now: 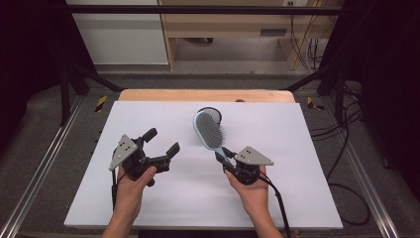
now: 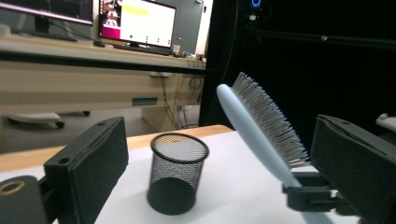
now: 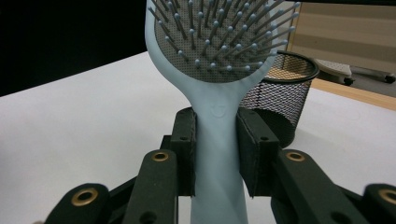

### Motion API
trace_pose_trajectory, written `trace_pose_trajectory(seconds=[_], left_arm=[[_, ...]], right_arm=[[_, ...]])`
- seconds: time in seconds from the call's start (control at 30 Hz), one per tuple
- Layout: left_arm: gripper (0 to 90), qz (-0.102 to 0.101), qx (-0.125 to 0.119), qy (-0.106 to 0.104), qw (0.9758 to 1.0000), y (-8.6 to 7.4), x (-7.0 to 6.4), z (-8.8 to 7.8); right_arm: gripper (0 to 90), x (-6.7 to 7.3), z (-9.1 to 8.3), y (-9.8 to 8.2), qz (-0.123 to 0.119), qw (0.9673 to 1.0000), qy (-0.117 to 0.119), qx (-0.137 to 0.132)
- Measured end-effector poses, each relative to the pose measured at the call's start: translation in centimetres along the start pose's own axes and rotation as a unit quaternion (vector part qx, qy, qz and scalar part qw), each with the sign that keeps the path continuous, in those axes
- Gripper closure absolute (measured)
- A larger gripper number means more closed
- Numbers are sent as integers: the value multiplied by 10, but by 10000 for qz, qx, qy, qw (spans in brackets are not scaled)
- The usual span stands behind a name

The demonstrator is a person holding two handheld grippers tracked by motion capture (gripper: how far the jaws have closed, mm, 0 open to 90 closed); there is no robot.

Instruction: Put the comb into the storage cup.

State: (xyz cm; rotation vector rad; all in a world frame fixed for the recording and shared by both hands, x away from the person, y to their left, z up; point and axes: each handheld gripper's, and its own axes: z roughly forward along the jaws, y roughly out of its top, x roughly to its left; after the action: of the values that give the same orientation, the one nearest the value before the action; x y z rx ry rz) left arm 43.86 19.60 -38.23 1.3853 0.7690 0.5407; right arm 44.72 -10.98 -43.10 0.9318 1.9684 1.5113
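One white table (image 1: 163,198) – right gripper (image 1: 227,157) clamps the hairbrush (image 1: 210,130), left gripper (image 1: 162,143) gapes empty – monitors (image 2: 135,21) behind

Bright, even overhead light; soft shadows, dark surroundings, slightly blurred close-ups.

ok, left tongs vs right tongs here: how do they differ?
The right tongs are shut on the handle of the light blue hairbrush; the left tongs are open and hold nothing. The right tongs carry the brush with its head raised toward the black mesh cup, while the left tongs sit apart from both. Both are black, two-jawed, each in one hand above the white table.
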Motion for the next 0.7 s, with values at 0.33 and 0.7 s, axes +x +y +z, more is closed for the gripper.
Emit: trace_pose_trajectory(seconds=[0.33, 0.7], left_arm=[[37, -67, 273, 22, 9996, -7, -4, 0], [35, -45, 378, -29, 9993, -6, -10, 1]], right_arm=[[699, 8, 1, -3, -50, 10000, 36, -3], [699, 16, 3, -2, -91, 9999, 127, -30]])
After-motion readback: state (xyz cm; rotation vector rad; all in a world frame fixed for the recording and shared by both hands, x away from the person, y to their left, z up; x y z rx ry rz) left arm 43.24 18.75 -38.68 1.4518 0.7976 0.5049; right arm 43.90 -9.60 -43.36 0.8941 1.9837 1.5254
